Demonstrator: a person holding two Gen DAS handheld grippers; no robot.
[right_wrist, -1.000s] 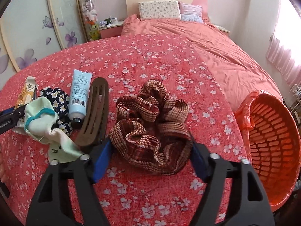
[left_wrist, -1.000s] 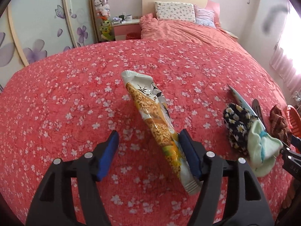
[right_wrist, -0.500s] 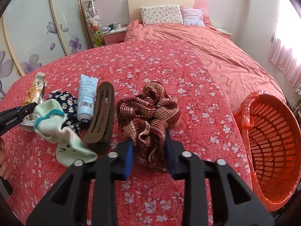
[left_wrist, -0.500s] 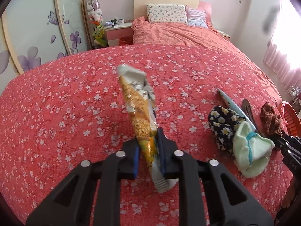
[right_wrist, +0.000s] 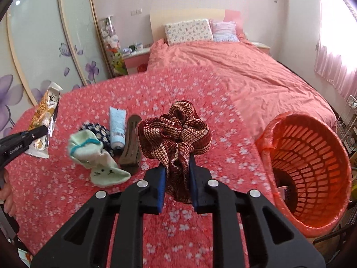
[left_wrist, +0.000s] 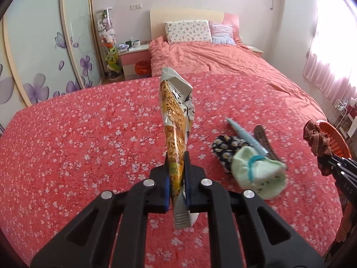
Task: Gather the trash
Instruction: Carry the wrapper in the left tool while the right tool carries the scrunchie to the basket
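My left gripper (left_wrist: 176,159) is shut on the lower end of an orange and silver snack wrapper (left_wrist: 176,111), which stands up off the red flowered bedspread (left_wrist: 89,145). In the right wrist view the same wrapper (right_wrist: 44,109) hangs at the far left. My right gripper (right_wrist: 178,164) has a brown checked scrunchie (right_wrist: 176,129) bunched between its blue pads, its jaws still closing on the cloth, and the scrunchie is lifted clear of the bed. An orange slatted basket (right_wrist: 312,156) lined with an orange bag stands just right of it.
On the bedspread between the two grippers lie a pale green sock (right_wrist: 89,147), a black daisy sock (right_wrist: 96,129), a light blue tube (right_wrist: 117,125) and a brown hair clip (right_wrist: 131,143). Pillows and a nightstand are at the far end. A window is on the right.
Both grippers have shut, the left on the wrapper and the right on the scrunchie, and both have risen, lifting those things off the bedspread.
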